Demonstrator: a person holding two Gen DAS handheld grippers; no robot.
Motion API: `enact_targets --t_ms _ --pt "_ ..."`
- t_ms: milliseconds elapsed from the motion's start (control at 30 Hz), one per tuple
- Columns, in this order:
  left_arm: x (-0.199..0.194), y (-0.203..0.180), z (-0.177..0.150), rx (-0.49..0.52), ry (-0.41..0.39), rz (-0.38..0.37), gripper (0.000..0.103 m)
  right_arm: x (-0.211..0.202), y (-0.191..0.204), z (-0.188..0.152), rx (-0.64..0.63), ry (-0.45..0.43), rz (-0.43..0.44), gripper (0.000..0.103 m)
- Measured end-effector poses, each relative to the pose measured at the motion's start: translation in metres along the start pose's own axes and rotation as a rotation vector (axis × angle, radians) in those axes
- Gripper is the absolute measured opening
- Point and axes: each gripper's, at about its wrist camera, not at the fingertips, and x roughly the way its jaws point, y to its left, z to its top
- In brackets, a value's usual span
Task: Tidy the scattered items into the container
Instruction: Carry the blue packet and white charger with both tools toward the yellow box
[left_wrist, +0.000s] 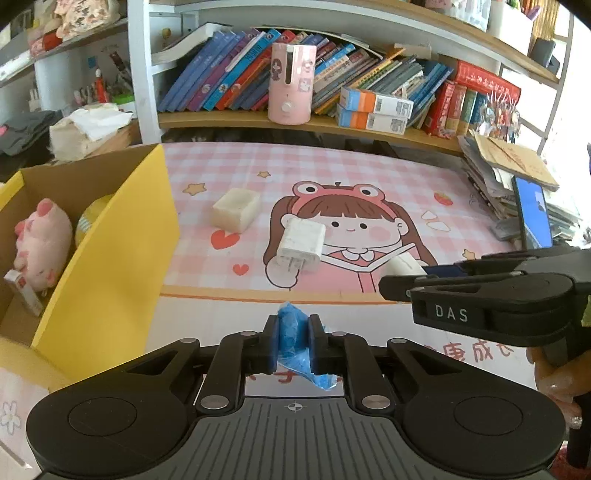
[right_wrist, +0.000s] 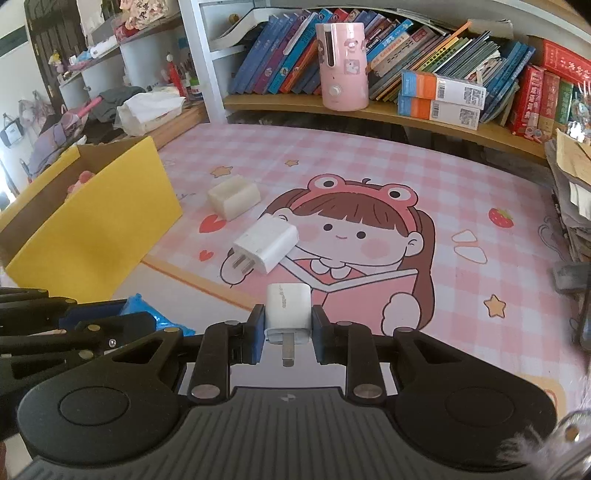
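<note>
A crumpled blue plastic bag (left_wrist: 293, 332) is clamped by the left tool (left_wrist: 293, 341) and a small white charger (right_wrist: 288, 312) by the right tool (right_wrist: 288, 332), both presumably destined for the yellow cardboard box (left_wrist: 110, 266) at left.

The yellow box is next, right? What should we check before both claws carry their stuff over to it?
1. Left claw pinches the blue bag: ok.
2. Right claw grips the small white charger: ok.
3. Yellow box open on top: ok.
4. Room left inside beside the pink pig toy: ok.
5. Mat cleared: not ok, the bigger white charger and cream block remain.
6. Blue bag will not slip: cannot tell.
</note>
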Motion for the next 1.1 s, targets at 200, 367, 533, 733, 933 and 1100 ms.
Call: enact_targets --t_ms 200,367,533,733,933,1100 --pt "-0.012 0.000 -0.008 0.002 -0.023 -0.027 0.013 -0.014 0.010 -0.011 -0.002 -0.001 -0.015 0.024" --pt "-0.024 0.007 -0.016 0.015 -0.037 -0.049 0.013 -0.025 0.025 -0.020 -0.002 -0.010 -0.043 0.024" --pt "-0.039 0.021 -0.023 0.037 -0.058 -0.090 0.013 -0.039 0.048 -0.032 0.016 -0.022 -0.080 0.024" --pt "-0.072 0.046 -0.037 0.089 -0.096 -0.129 0.013 -0.059 0.087 -0.041 0.047 -0.072 -0.131 0.024" --pt "-0.110 0.076 -0.060 0.136 -0.128 -0.153 0.013 -0.083 0.138 -0.064 0.044 -0.099 -0.177 0.024" --pt "-0.131 0.096 -0.078 0.169 -0.131 -0.191 0.013 -0.095 0.171 -0.083 0.065 -0.094 -0.218 0.024"
